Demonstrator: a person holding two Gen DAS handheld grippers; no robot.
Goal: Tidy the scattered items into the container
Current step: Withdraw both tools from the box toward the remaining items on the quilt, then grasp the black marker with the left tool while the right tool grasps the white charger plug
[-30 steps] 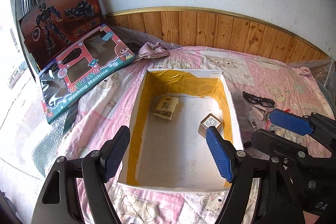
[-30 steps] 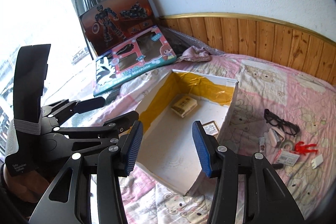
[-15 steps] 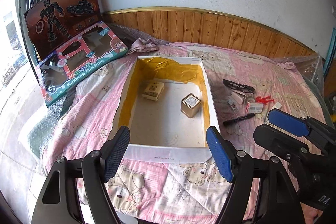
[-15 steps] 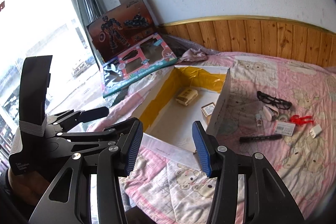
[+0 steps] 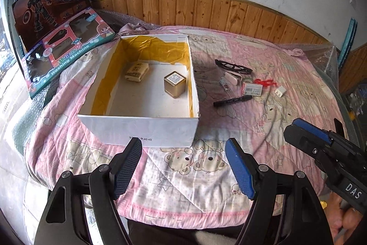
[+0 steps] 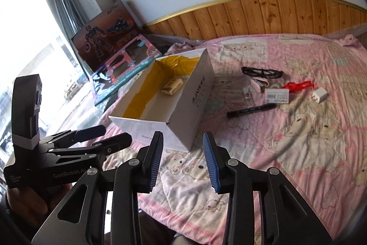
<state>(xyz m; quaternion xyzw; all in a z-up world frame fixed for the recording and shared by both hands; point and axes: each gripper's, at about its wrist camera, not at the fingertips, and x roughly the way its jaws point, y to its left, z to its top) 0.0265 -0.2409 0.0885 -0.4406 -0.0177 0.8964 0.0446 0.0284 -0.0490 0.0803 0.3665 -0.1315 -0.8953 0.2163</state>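
Two items in box: a gold tin (image 5: 174, 84) and a tan packet (image 5: 137, 71) lie apart on the floor of the white cardboard box (image 5: 146, 130), which sits on the pink quilt (image 5: 263, 130) left of centre.
Hidden in right wrist view: the box's near wall covers the tin; only the packet (image 6: 171, 86) shows inside the box (image 6: 195, 102).
Scattered items: black glasses (image 5: 232, 66), a black marker (image 5: 232, 101), a white labelled card (image 5: 252, 88), a red piece (image 5: 266, 82) and a white adapter (image 5: 280, 91) lie right of the box, near each other; the small pieces under the glasses are hard to make out.
Left gripper (image 5: 183, 167): jaws wide apart, empty, over the quilt's near edge just short of the box.
Right gripper (image 6: 183, 162): jaws apart, empty, near the box's front corner; in the left view its body is cut off at the frame edge.
Open room: bare quilt lies between the marker and the near edge.
Edges: toy boxes (image 5: 66, 47) lean at the far left by the window; wood panelling (image 5: 206, 8) bounds the far side.
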